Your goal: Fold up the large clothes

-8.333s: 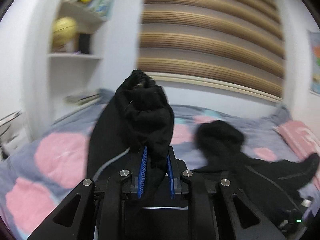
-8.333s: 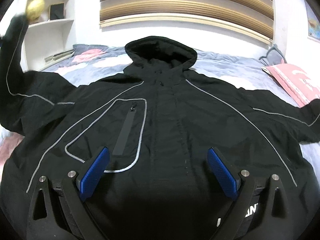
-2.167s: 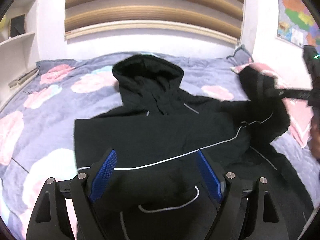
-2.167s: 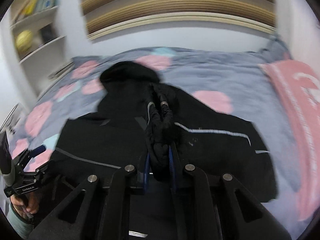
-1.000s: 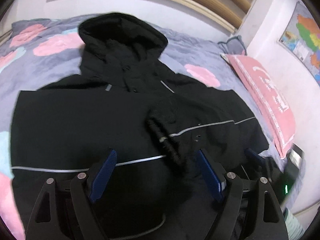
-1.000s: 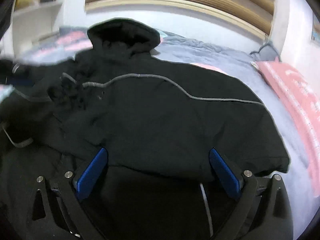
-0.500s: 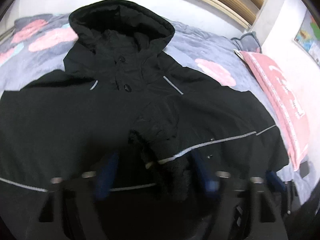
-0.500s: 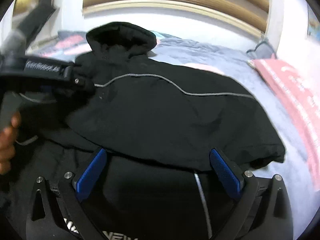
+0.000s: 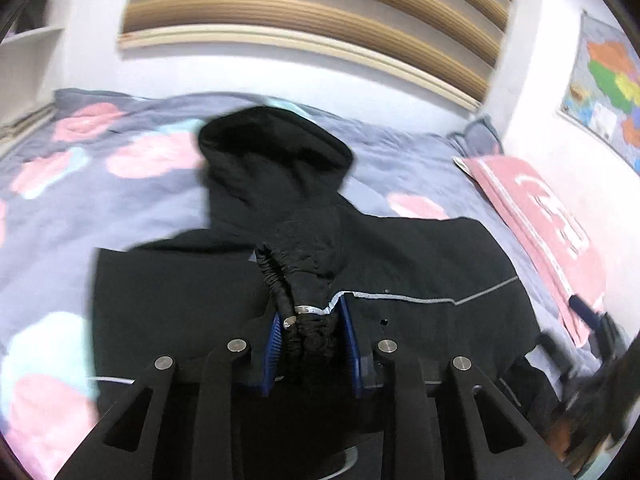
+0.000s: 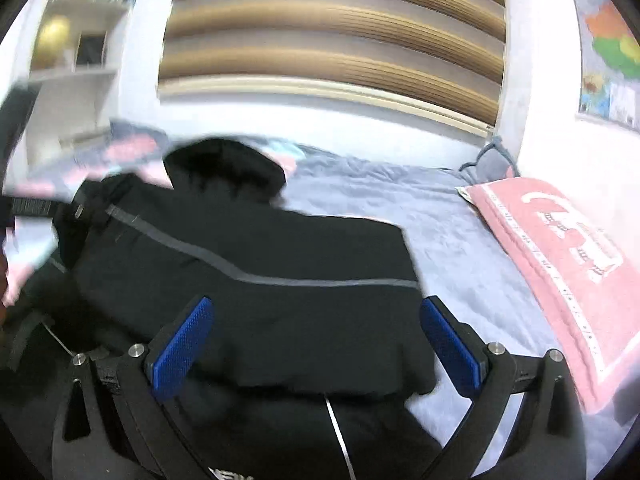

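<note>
A black hooded jacket point(image 9: 180, 292) with grey reflective piping lies on the bed, hood point(image 9: 272, 152) toward the wall, both sleeves folded across the body. My left gripper point(image 9: 310, 332) is shut on the bunched cuff of the right sleeve point(image 9: 304, 264) and holds it above the jacket's middle. My right gripper point(image 10: 316, 336) is open and empty, low over the folded sleeve point(image 10: 248, 264) near the jacket's right edge. The left gripper also shows at the left edge of the right wrist view point(image 10: 76, 210).
The bed point(image 9: 48, 216) has a grey-blue cover with pink flowers. A pink pillow point(image 10: 560, 248) lies on the right side of the bed. White shelves point(image 10: 72, 72) stand at the back left. A slatted headboard and white wall are behind.
My left gripper has closed on the sleeve cuff at the jacket's middle and lifted it. My right gripper has stayed open and tilted upward a little.
</note>
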A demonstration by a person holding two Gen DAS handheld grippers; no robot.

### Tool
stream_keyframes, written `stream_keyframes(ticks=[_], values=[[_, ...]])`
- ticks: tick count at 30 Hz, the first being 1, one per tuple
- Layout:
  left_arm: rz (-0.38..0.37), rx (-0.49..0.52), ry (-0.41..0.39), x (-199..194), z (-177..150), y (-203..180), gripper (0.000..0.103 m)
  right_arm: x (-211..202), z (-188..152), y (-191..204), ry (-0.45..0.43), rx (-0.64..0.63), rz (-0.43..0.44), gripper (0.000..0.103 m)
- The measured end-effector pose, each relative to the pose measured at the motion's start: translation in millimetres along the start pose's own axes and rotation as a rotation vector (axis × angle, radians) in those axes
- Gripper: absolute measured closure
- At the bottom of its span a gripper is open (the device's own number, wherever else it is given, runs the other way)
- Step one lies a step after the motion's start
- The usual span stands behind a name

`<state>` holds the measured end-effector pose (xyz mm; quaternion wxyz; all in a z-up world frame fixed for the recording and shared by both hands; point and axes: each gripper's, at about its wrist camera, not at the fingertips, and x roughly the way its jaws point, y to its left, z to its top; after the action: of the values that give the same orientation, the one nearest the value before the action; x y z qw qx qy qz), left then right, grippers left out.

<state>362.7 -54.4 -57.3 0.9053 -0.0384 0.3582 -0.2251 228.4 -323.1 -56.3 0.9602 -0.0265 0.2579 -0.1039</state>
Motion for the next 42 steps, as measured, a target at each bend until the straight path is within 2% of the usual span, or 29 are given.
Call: stream_keyframes(ticks=[4,6,7,8,9,10,11,13,14,15,18,19,21,23,24,26,27,30,32,35,37,39,42], values=[[0.081,-0.086,0.018,-19.9,-8.4,57.3,0.075,11.6,25.4,-19.4,0.013,0.106,0.015,0.000],[0.088,-0.146,0.067,-18.6,-20.4,84.8,0.075,20.2,28.6,-21.7,0.004,0.119,0.071,0.000],[0.109,-0.172,0.090,-15.7,-26.9,96.8,0.075,30.1,29.5,-18.9,0.035,0.100,0.101,0.000],[0.133,-0.186,0.109,-11.6,-31.7,106.0,0.075,42.0,30.0,-13.7,0.073,0.080,0.110,0.000],[0.172,-0.212,0.161,-3.4,-42.3,120.7,0.075,55.0,28.7,-7.8,0.114,0.064,0.119,0.000],[0.174,-0.244,0.200,3.3,-52.4,131.6,0.075,67.1,23.3,-4.0,0.161,0.059,0.127,0.000],[0.157,-0.271,0.221,9.5,-57.7,138.6,0.075,83.9,16.2,0.5,0.220,0.072,0.150,0.000],[0.109,-0.337,0.226,17.6,-71.9,156.1,0.075,126.7,-10.0,7.4,0.401,0.125,0.189,0.000],[0.095,-0.345,0.210,17.1,-71.6,158.8,0.075,143.1,-24.6,9.4,0.477,0.131,0.171,0.000],[0.083,-0.348,0.195,14.9,-70.4,159.4,0.075,154.7,-37.0,12.6,0.510,0.113,0.135,0.000],[0.071,-0.304,0.136,1.3,-61.2,148.9,0.071,151.2,-38.9,22.3,0.451,0.036,0.088,0.000],[0.076,-0.263,0.105,-6.3,-56.3,139.5,0.070,150.3,-37.7,21.8,0.452,0.035,0.087,0.000],[0.056,-0.188,0.060,-22.8,-46.7,119.2,0.063,144.9,-35.2,17.0,0.431,0.052,0.102,0.000],[0.024,-0.133,0.019,-39.6,-41.6,94.0,0.038,130.3,-27.0,12.1,0.377,0.077,0.141,0.000],[0.009,-0.100,-0.004,-47.5,-37.4,79.7,0.033,121.9,-21.5,10.4,0.340,0.094,0.166,0.000],[-0.009,-0.028,-0.028,-53.5,-26.6,48.8,0.032,104.5,-11.0,5.4,0.265,0.127,0.180,0.000],[-0.011,0.009,-0.024,-51.0,-20.9,32.3,0.032,99.9,-6.8,3.6,0.248,0.134,0.180,0.000],[0.020,0.041,0.027,-26.6,-14.4,13.3,0.032,107.8,-3.2,3.6,0.280,0.129,0.155,0.000],[0.054,0.021,0.115,10.4,-22.7,16.2,0.032,117.1,-14.8,5.2,0.306,0.131,0.150,0.000],[0.114,-0.044,0.282,69.4,-53.2,40.6,0.033,145.7,-43.9,12.6,0.375,0.092,0.092,0.000],[0.142,-0.007,0.225,77.2,-66.8,38.3,0.033,141.9,-45.8,16.5,0.332,0.086,0.074,0.000],[0.169,0.009,0.210,73.5,-66.9,32.2,0.033,140.0,-47.2,22.0,0.328,0.057,0.042,0.000],[0.153,0.008,0.168,67.0,-71.9,33.4,0.033,139.9,-48.7,19.2,0.321,0.078,0.058,0.000]])
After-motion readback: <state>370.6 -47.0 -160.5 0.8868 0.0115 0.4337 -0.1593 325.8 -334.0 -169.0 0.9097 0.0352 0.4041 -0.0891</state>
